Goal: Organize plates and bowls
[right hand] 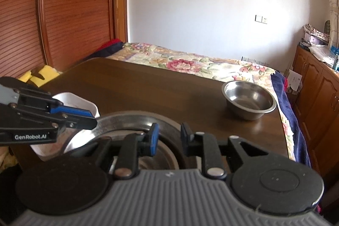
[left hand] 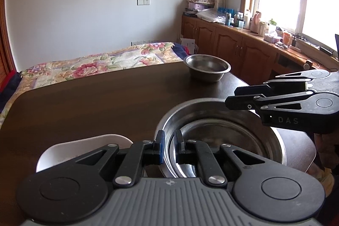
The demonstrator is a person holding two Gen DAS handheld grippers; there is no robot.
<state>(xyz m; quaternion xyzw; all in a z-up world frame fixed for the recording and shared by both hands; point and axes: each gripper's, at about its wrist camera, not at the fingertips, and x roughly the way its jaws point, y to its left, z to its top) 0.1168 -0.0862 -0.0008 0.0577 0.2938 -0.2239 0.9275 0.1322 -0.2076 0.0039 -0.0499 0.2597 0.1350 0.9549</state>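
The left gripper (left hand: pixel 168 141) is pinching the near rim of the big steel bowl (left hand: pixel 222 141), one finger outside the wall and one inside, so it is clamped on the rim, probably to carry the bowl or steady it. That bowl is sitting at the near edge of the table (left hand: pixel 95 99), and it is holding at least one more steel dish nested inside, which suggests the stacking is already under way. The right gripper (right hand: pixel 168 137) is hanging just over the same bowl's opposite rim with its fingers apart and nothing between them; the rim is passing below the gap, so it is looking ready to share the load rather than gripping yet. Just beside the big bowl, on its left, a white dish (right hand: pixel 82 105) is waiting, half hidden behind the left tool. Farther off, well apart from the big bowl toward the table's far right corner, a small steel bowl (left hand: pixel 207 67) is standing alone and upright, likely the next piece to join the stack.
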